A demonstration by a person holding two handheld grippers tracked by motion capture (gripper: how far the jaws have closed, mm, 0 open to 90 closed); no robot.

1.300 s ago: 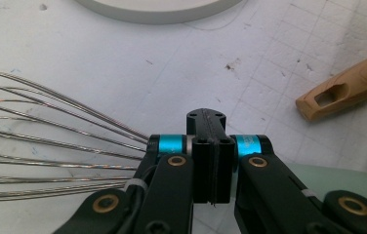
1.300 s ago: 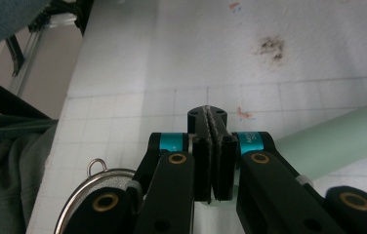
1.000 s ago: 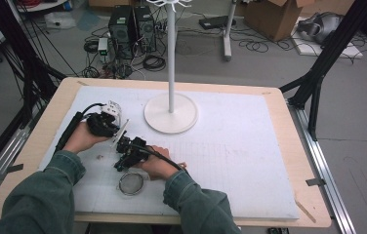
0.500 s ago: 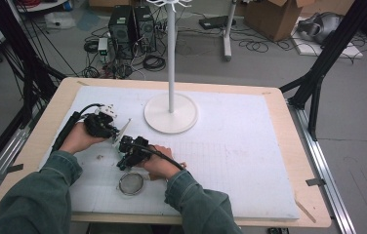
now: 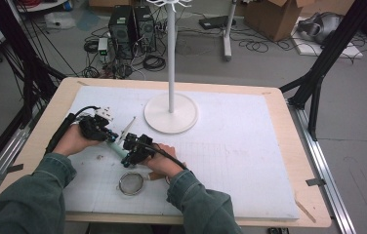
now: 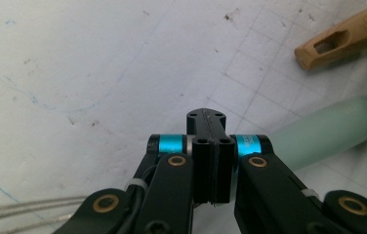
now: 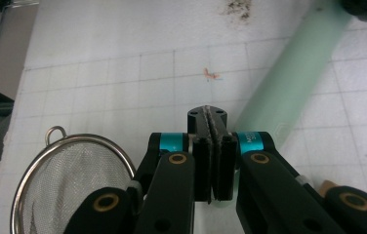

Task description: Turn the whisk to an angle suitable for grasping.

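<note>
Starting from your left gripper [image 6: 206, 119]: its two jaws are pressed together and nothing is between them. The green handle [image 6: 323, 134] lies just to the right of these jaws. It comes out from behind the right jaw's link and runs away up and to the right, so its long axis goes slanted past the tips, not across them. Further out on the same side, well past the green handle, lies the wooden handle [image 6: 342, 39].

Your right gripper [image 7: 207, 114] is in the same condition, jaws fully together and empty. From this gripper too, the green handle [image 7: 289, 92] is on the right side, very near the right jaw, and it leads forward and to the right, away from the tips. On the other side, low and to the left of the jaws, sits the wire strainer [image 7: 69, 185], apart from the green handle.

In the high view, the green handle [image 5: 121, 151] lies on the white mat [image 5: 230, 161] between your two hands, with one gripper near each end. Neither is clearly nearer; I judge both to be just beside it.

As I judge it, the coming move depends on this one relation: the handle is beside the jaws, not between them. You would need to open one gripper and shift it to its own right, turning the wrist so the jaws stand across the handle's long axis before closing.
</note>
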